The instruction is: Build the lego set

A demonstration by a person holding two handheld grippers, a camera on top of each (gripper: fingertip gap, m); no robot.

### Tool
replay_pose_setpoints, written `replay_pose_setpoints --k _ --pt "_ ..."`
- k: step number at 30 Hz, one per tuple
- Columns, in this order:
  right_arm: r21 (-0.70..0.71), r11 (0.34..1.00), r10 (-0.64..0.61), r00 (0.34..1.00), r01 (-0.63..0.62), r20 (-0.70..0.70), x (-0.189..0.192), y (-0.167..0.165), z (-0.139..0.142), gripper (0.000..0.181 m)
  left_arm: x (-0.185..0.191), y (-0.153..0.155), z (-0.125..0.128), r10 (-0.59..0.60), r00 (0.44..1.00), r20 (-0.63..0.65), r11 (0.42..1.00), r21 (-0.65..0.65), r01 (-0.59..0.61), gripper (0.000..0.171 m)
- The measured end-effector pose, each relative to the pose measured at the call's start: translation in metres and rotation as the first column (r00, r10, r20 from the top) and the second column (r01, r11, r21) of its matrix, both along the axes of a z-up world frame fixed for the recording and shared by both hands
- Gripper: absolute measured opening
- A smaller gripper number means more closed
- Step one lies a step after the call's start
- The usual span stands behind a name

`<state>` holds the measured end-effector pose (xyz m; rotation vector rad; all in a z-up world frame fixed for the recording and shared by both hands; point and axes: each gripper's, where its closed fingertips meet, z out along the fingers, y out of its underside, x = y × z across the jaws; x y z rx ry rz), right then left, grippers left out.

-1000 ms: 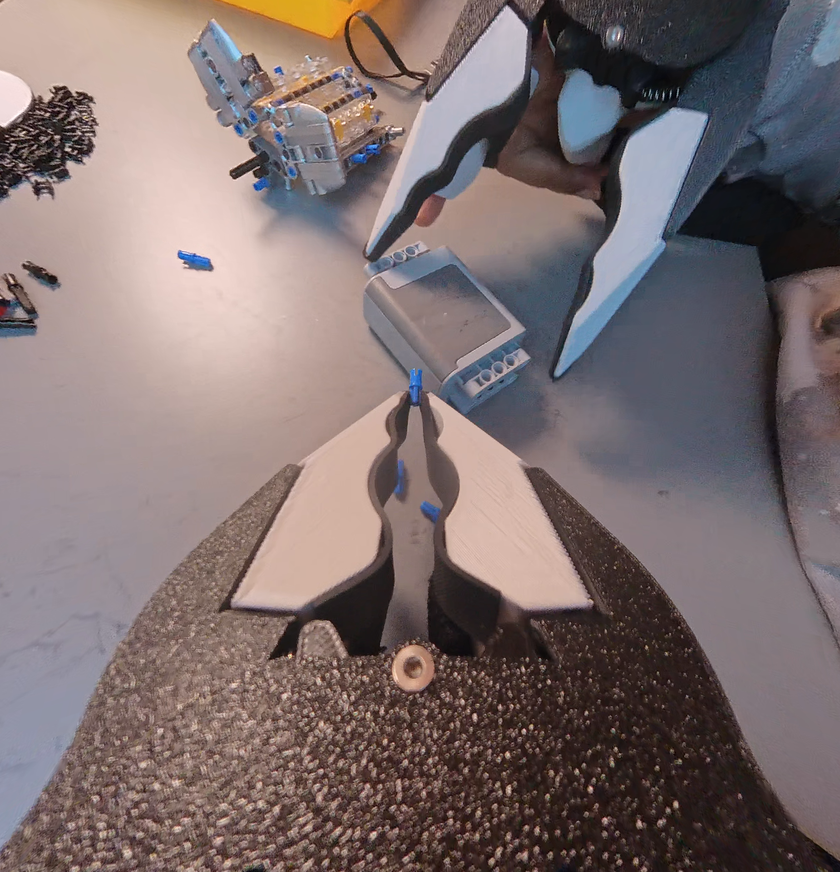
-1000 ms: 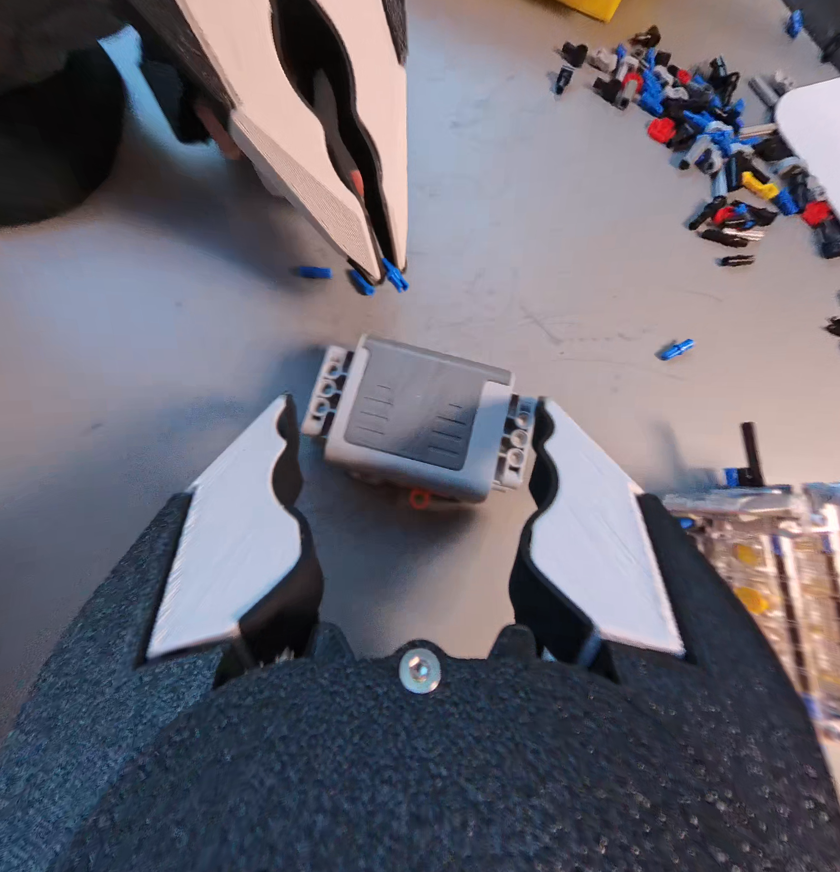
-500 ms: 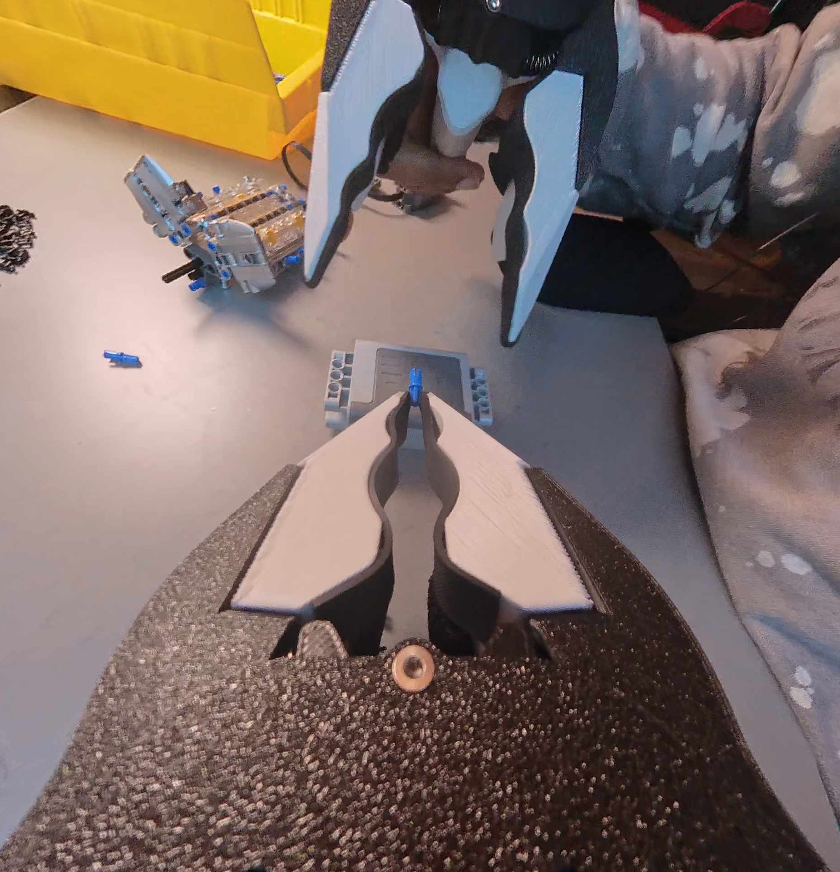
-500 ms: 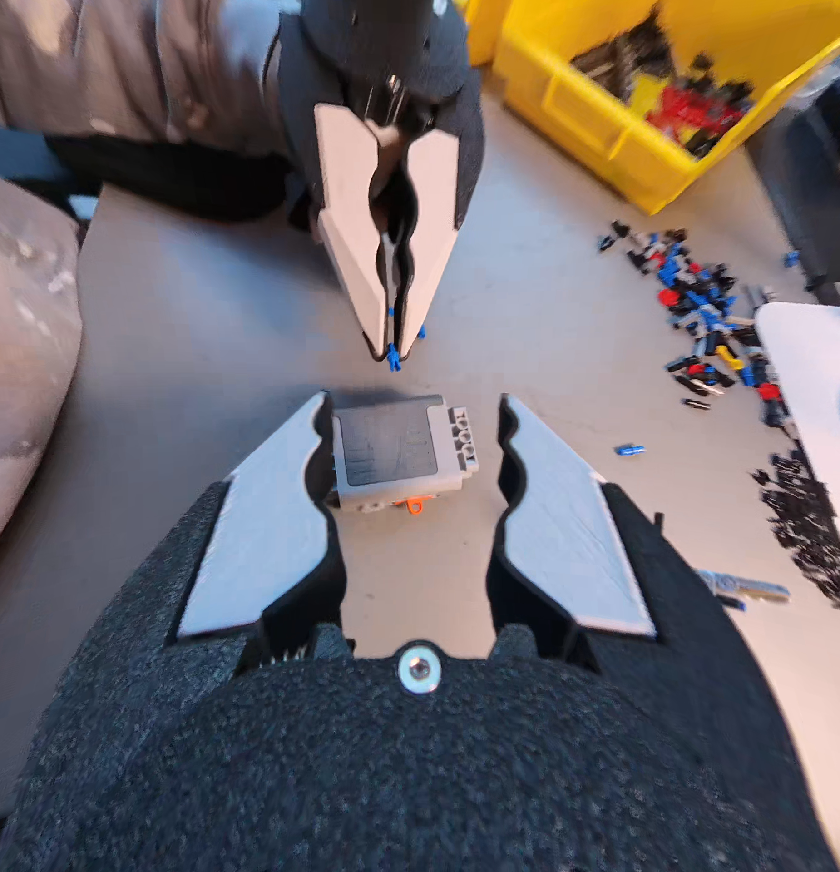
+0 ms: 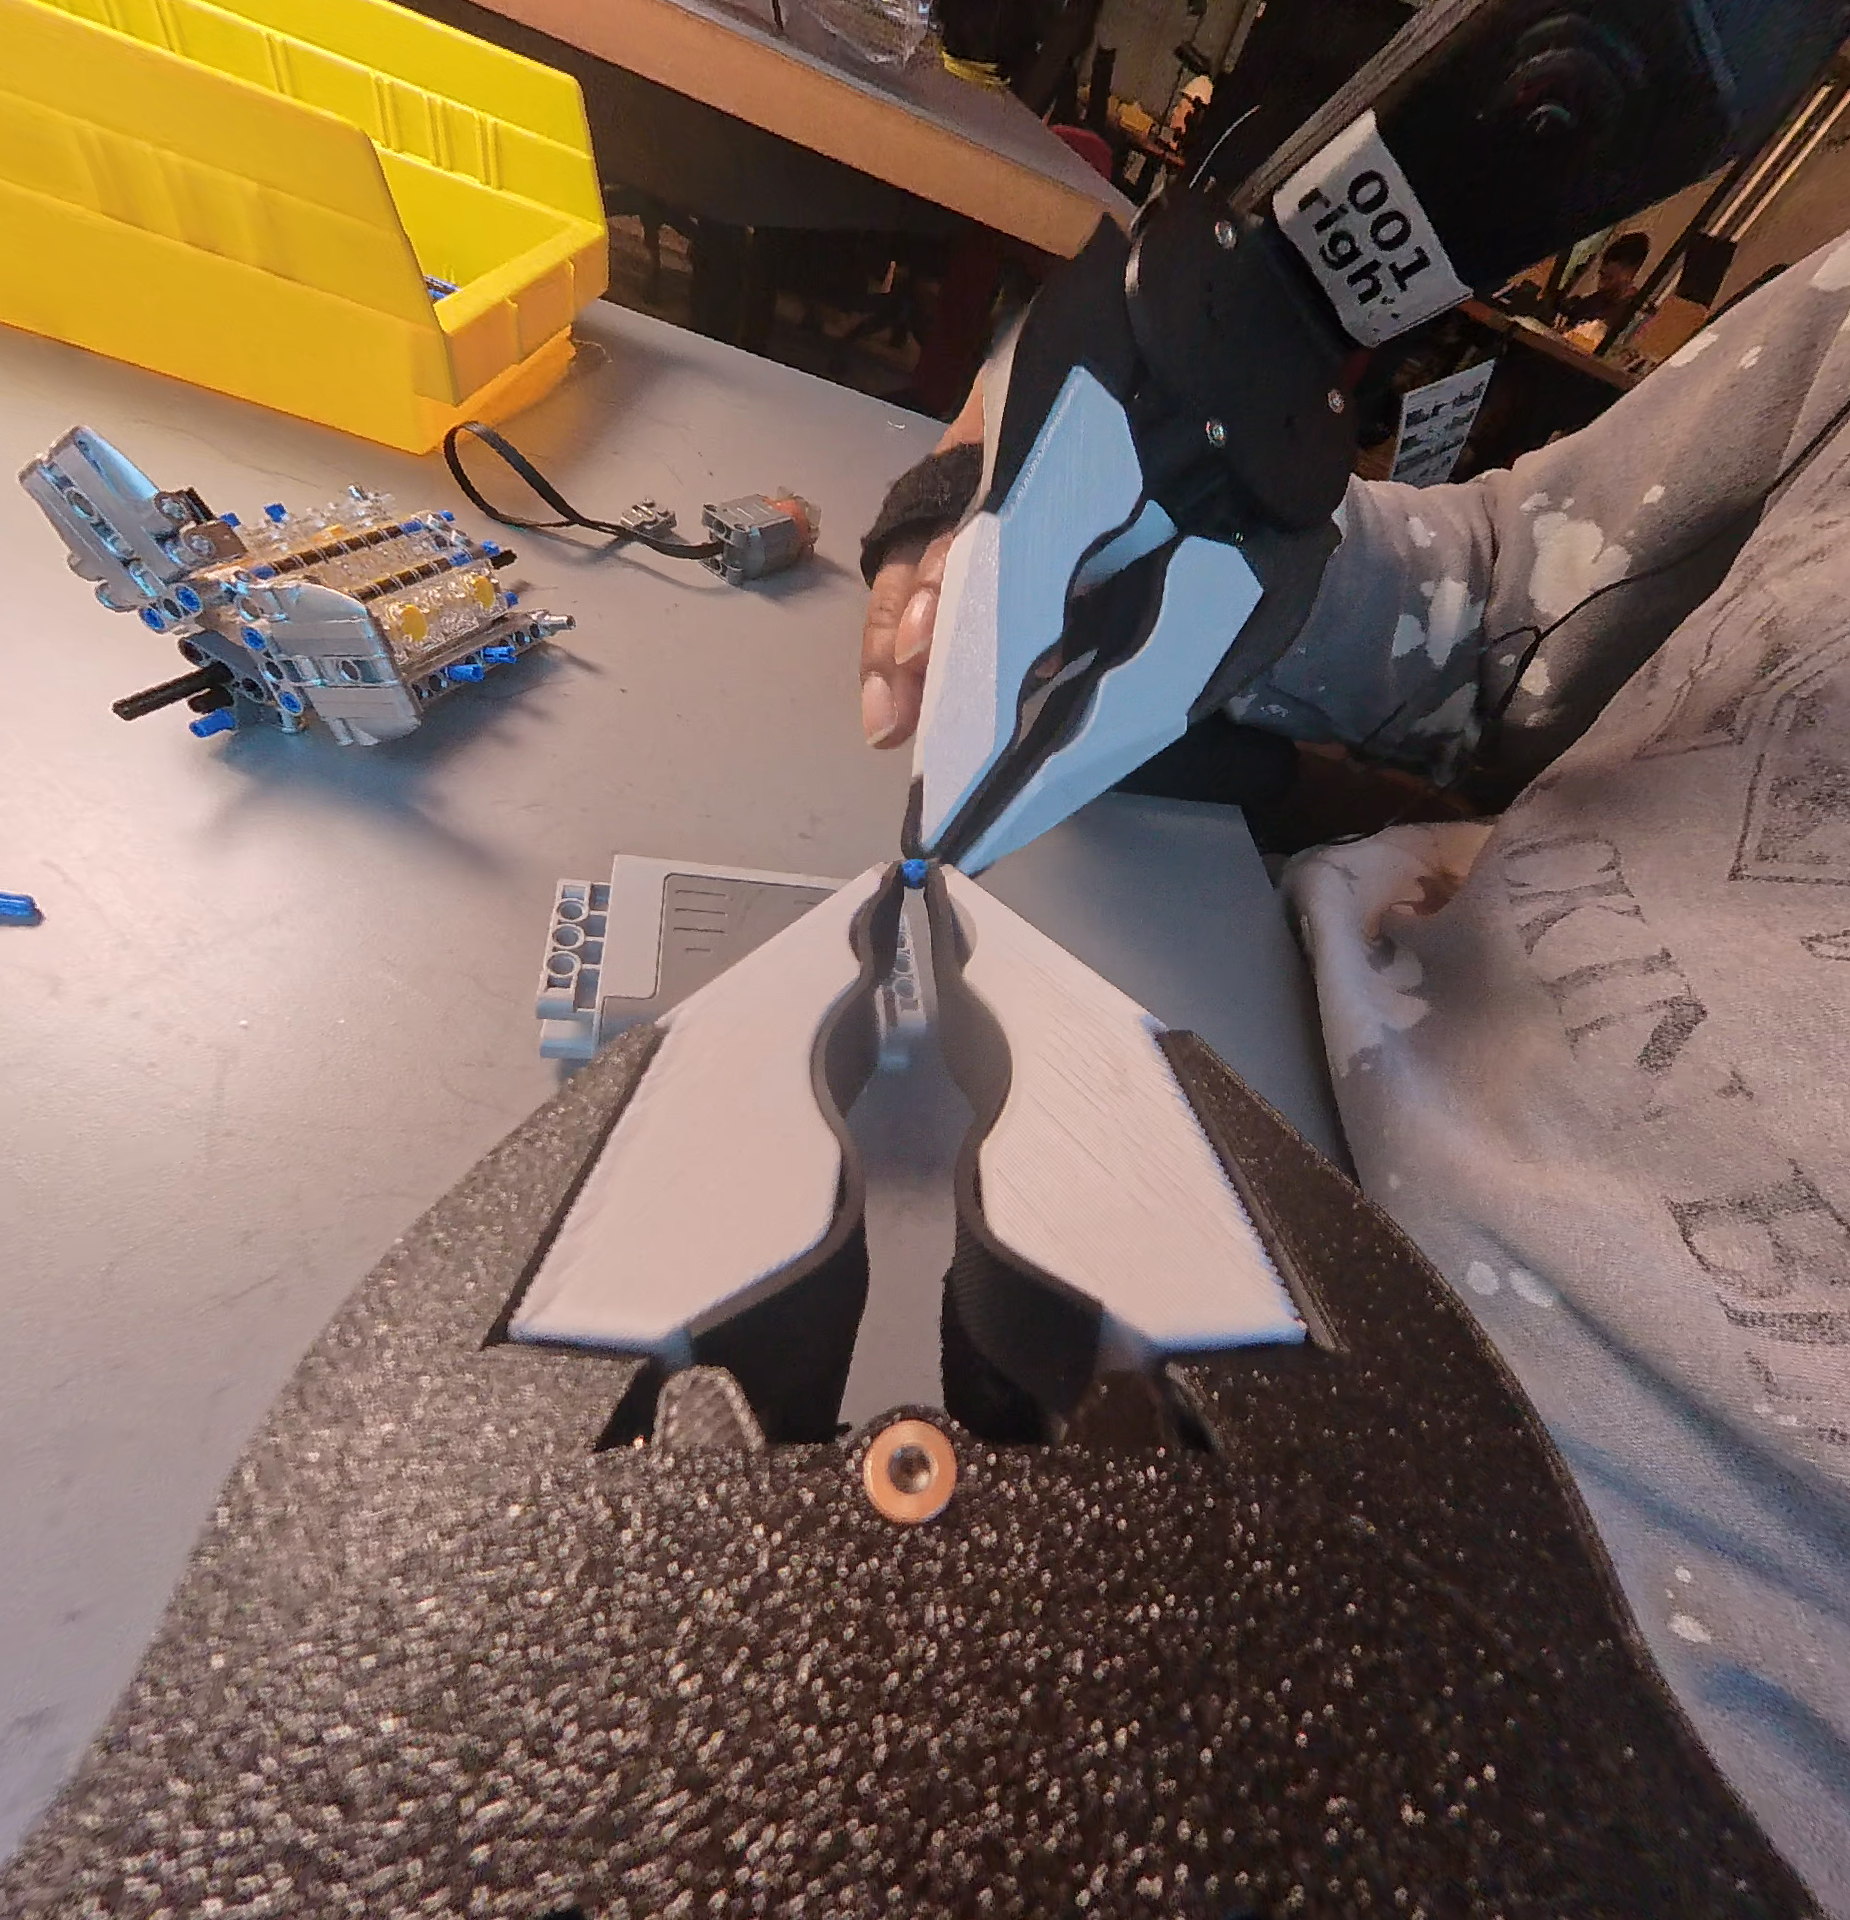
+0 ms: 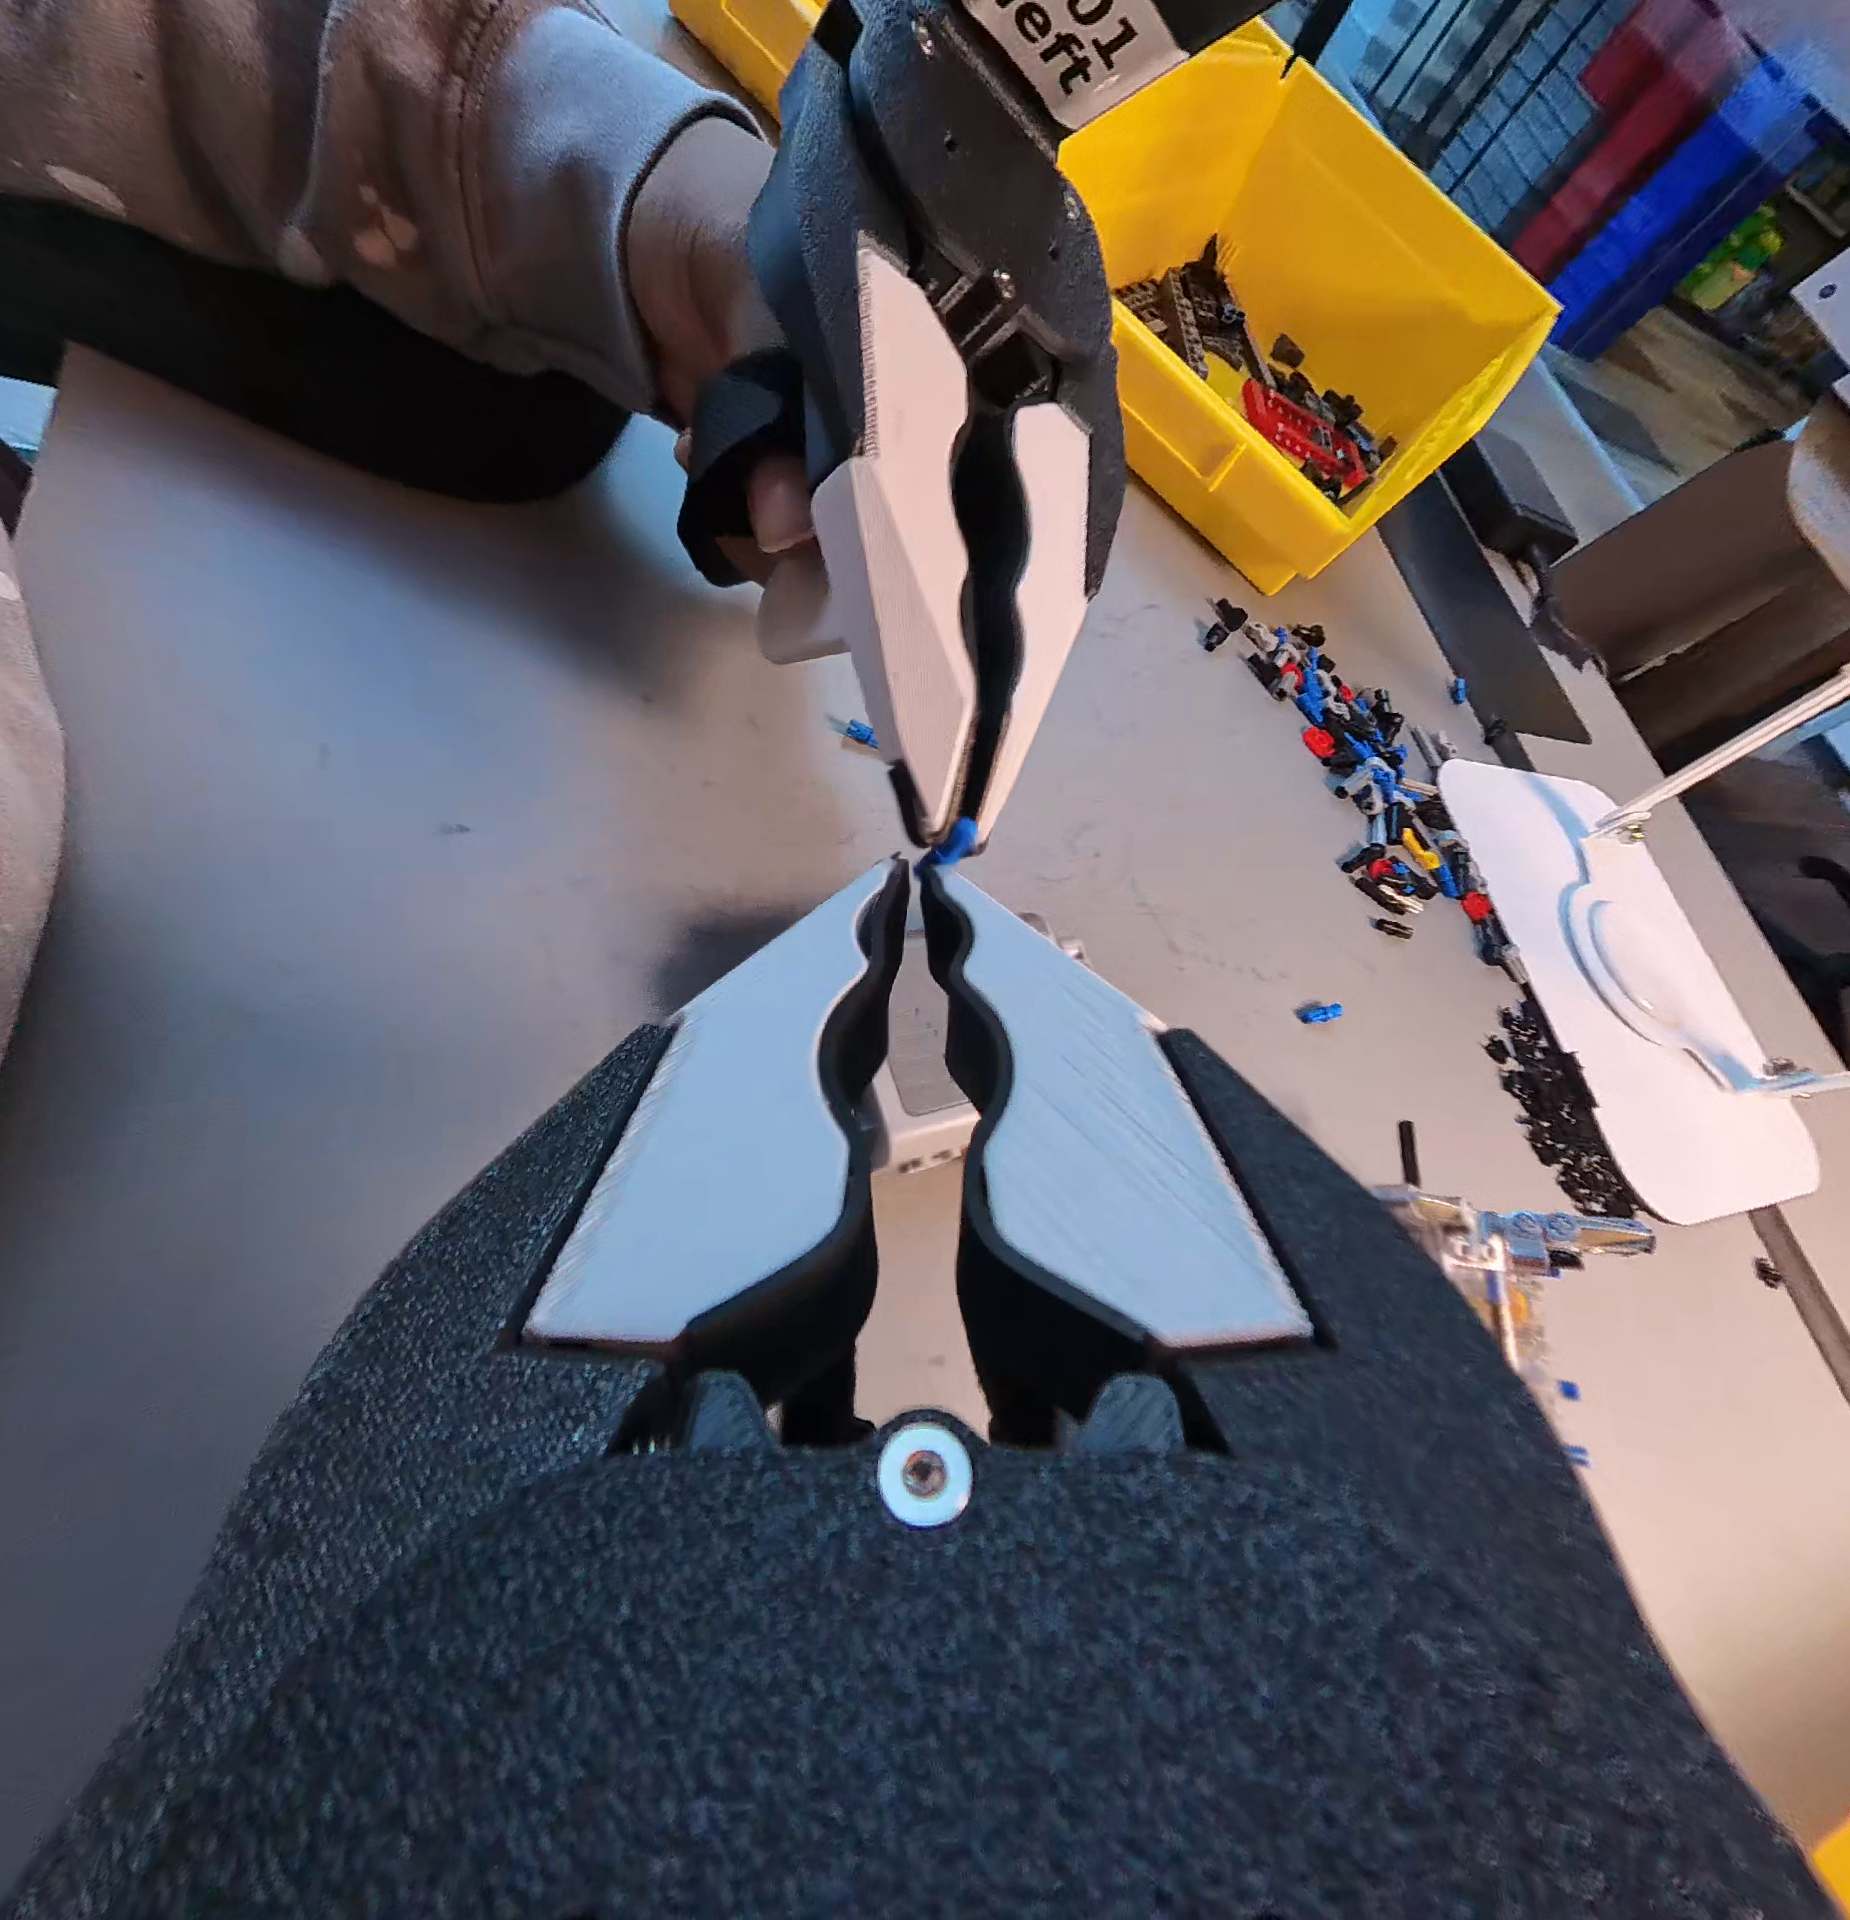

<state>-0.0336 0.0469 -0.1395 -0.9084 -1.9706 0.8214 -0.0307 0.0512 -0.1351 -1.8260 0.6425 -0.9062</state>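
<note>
My left gripper (image 5: 908, 885) is shut on a small blue pin (image 5: 910, 871) and holds it in the air above the grey table. My right gripper (image 5: 926, 847) comes in from the upper right and its closed tips meet the same pin tip to tip. In the right wrist view my right gripper (image 6: 913, 871) is closed with only a thin slit, and its tips are on the free end of the blue pin (image 6: 954, 836) that sticks out of the left gripper (image 6: 952, 821). A grey battery box (image 5: 630, 935) lies flat on the table beneath both grippers, partly hidden by the fingers.
A brick-built grey and yellow model (image 5: 297, 613) lies at the left, with a small motor on a black cable (image 5: 755, 530) behind it. Yellow bins (image 5: 277, 239) stand at the back. Loose small parts (image 6: 1357, 748) and a white base (image 6: 1627, 987) lie to the right. A person's sleeve (image 5: 1627, 935) fills the right side. Both grippers' tips are close together, under 4 cm apart.
Both grippers have lifted off the table. My right gripper went from wide open around the battery box to closed. Its tips now meet the blue pin in my left gripper.
</note>
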Motion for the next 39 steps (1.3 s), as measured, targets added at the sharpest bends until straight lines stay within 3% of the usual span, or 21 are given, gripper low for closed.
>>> replay_pose_setpoints --k 7,13,17,23,27,30,33,36,39 --pt "-0.104 0.994 -0.032 0.998 0.026 -0.058 -0.001 0.003 0.014 0.004 -0.004 -0.001 0.007 0.004 0.999 0.047 1.0 0.007 -0.004 0.0" --pt "-0.086 0.995 -0.05 0.998 0.054 0.049 -0.002 0.012 -0.006 0.012 -0.035 0.011 -0.005 0.135 0.988 -0.073 0.991 0.009 -0.134 0.0" --pt "-0.083 0.996 -0.035 0.997 0.041 0.075 -0.006 0.009 -0.014 0.013 -0.104 0.02 -0.013 0.358 0.887 -0.293 0.934 0.091 -0.347 0.0" --pt "-0.102 0.994 -0.034 0.998 0.04 0.058 -0.021 0.015 -0.013 0.013 -0.185 0.004 0.004 0.563 0.732 -0.384 0.822 0.172 -0.542 0.015" --pt "-0.093 0.994 -0.047 0.998 0.05 0.037 -0.021 0.024 -0.003 0.014 -0.211 -0.047 0.012 0.562 0.663 -0.494 0.799 0.117 -0.59 0.023" --pt "-0.106 0.992 -0.069 0.997 0.07 0.018 -0.017 0.035 0.001 0.013 -0.209 -0.094 -0.014 0.473 0.667 -0.575 0.802 -0.033 -0.596 0.024" --pt "-0.182 0.979 -0.096 0.995 0.092 -0.014 -0.017 0.044 0.006 0.013 -0.196 -0.126 -0.05 0.386 0.652 -0.653 0.818 -0.084 -0.569 0.024" --pt "-0.253 0.962 -0.114 0.993 0.102 -0.032 -0.019 0.05 0.009 0.013 -0.196 -0.135 -0.074 0.358 0.65 -0.671 0.822 -0.103 -0.56 0.023" --pt "-0.248 0.962 -0.128 0.991 0.116 -0.034 -0.018 0.053 0.01 0.013 -0.199 -0.128 -0.08 0.36 0.69 -0.628 0.823 -0.135 -0.552 0.022"
